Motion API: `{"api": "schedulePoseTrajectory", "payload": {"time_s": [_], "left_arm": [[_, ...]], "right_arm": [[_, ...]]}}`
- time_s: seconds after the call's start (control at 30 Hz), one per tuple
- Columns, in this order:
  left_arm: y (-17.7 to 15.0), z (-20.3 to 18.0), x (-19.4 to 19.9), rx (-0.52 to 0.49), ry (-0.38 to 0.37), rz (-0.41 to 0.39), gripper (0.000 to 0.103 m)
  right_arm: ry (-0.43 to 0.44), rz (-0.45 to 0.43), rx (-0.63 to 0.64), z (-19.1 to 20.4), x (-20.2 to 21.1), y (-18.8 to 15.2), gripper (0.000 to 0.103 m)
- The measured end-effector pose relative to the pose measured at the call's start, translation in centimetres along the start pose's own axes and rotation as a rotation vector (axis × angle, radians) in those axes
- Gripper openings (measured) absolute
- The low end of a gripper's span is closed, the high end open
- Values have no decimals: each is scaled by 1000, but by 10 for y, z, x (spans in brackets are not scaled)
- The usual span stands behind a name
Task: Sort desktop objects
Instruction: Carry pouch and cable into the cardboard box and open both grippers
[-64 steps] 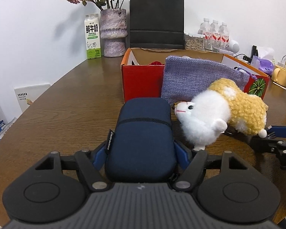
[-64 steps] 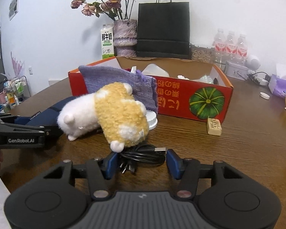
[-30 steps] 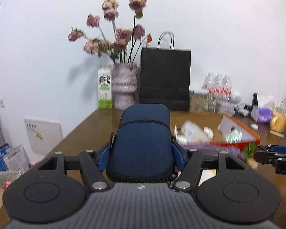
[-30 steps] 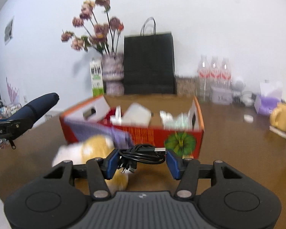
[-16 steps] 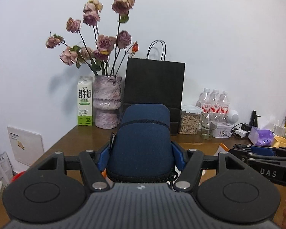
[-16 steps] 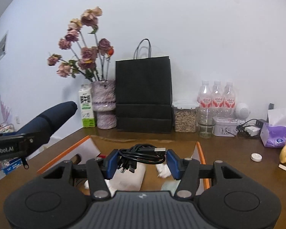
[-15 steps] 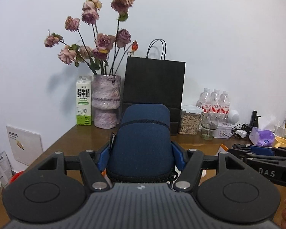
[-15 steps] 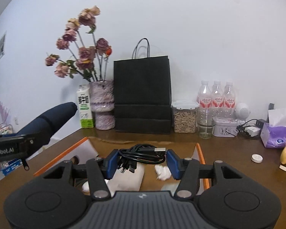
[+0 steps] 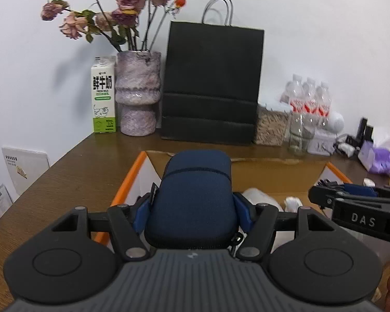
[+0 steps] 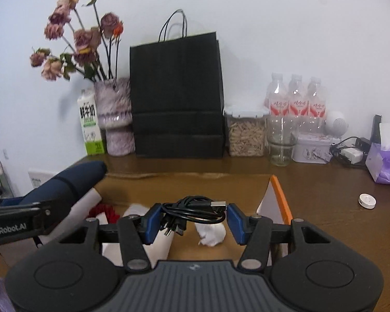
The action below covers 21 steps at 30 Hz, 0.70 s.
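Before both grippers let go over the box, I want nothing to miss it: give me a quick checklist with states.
1. Left gripper clamped on the blue case: ok.
2. Right gripper clamped on the cable: ok.
3. Case over the box: ok.
4. Cable over the box: ok.
5. Free floor in the box under the case: cannot tell, the case hides it.
6. Cable plugs hanging clear of the pads: ok.

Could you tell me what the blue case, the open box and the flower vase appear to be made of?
Blue case: looks like matte woven fabric over a semi-rigid shell, with a seam line across it.
Open box: corrugated cardboard, brown inside, orange printed edge.
Flower vase: probably glazed ceramic or stone, mottled purple with a slight sheen.
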<state>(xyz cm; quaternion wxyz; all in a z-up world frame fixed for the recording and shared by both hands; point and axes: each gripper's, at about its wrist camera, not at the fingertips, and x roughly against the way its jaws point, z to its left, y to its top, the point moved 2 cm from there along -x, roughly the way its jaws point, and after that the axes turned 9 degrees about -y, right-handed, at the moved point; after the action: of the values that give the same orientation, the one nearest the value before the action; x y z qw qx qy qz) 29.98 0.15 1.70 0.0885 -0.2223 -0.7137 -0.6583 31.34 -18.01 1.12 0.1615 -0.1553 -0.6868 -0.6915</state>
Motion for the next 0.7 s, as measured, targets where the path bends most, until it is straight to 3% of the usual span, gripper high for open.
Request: {"api": "schedulePoseTrajectory", "payload": {"time_s": [0.43,0.47,0.6,0.7], "left_arm": [[-11,-3,-5,-3,-14,46,66],[-11,-3,-5,-2,-15,44,67],[-10,-4,-1,-11,-13,20,69],[-8,-10,10,-49,18,-49,84]], "right_arm": [[-20,38,18,1,-3,-11,54],[-16,34,19,1,-3,-12,57],[-7,7,13,0,4,-10,87],[-12,-17,10,-1,10,-7,99]]}}
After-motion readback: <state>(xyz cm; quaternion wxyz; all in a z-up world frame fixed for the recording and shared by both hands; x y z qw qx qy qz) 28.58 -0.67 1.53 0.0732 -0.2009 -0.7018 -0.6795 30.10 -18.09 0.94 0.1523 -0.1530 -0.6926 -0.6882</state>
